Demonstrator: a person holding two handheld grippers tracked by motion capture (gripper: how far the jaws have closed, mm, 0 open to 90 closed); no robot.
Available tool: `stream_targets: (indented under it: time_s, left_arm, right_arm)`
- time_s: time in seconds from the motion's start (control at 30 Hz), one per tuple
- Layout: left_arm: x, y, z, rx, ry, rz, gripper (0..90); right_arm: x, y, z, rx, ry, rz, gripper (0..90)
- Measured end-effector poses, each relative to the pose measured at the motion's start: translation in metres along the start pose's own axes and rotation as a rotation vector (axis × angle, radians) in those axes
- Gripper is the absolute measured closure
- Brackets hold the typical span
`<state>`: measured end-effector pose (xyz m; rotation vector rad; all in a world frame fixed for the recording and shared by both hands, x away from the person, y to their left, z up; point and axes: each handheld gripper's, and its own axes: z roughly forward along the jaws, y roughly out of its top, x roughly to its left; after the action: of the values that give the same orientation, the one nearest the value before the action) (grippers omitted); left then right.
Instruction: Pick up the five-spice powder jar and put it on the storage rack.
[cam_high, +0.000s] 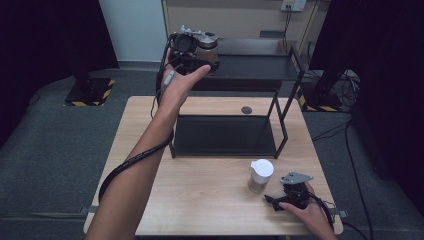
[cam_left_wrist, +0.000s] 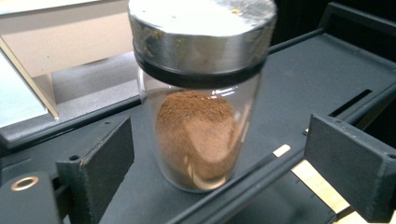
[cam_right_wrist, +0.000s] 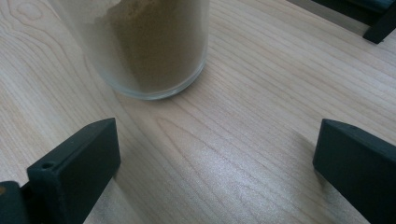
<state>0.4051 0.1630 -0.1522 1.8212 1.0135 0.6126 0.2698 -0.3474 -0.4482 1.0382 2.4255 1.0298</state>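
Left gripper (cam_left_wrist: 219, 158) raised at top shelf (cam_left_wrist: 327, 70) of black rack (cam_high: 280, 107), jaws spread wide, gripping nothing. Between and just beyond them, steel-lidded glass jar (cam_left_wrist: 198, 100) of reddish-brown powder, standing on shelf, apart from both jaws. Right gripper (cam_right_wrist: 215, 163) low at near right of wooden table (cam_high: 200, 200), jaws likewise wide and empty. Just ahead, white-lidded jar (cam_high: 260, 175) of tan powder on tabletop. Judged: shelving step at release or approach, cannot tell which. Next likely calls for right jaws advanced and closed round white-lidded jar.
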Motion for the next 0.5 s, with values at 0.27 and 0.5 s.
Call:
stream_targets:
  time_s: [0.27, 0.5]
  left_arm:
    - [-0.003, -0.024, -0.021, -0.048, -0.055, 0.044, 8.2]
    - [0.003, -0.037, -0.031, -0.087, -0.128, 0.116, 8.7]
  right_arm:
    - [0.0, 0.0, 0.0, 0.0, 0.0, 0.0, 1.4]
    - [0.0, 0.0, 0.0, 0.0, 0.0, 0.0, 1.3]
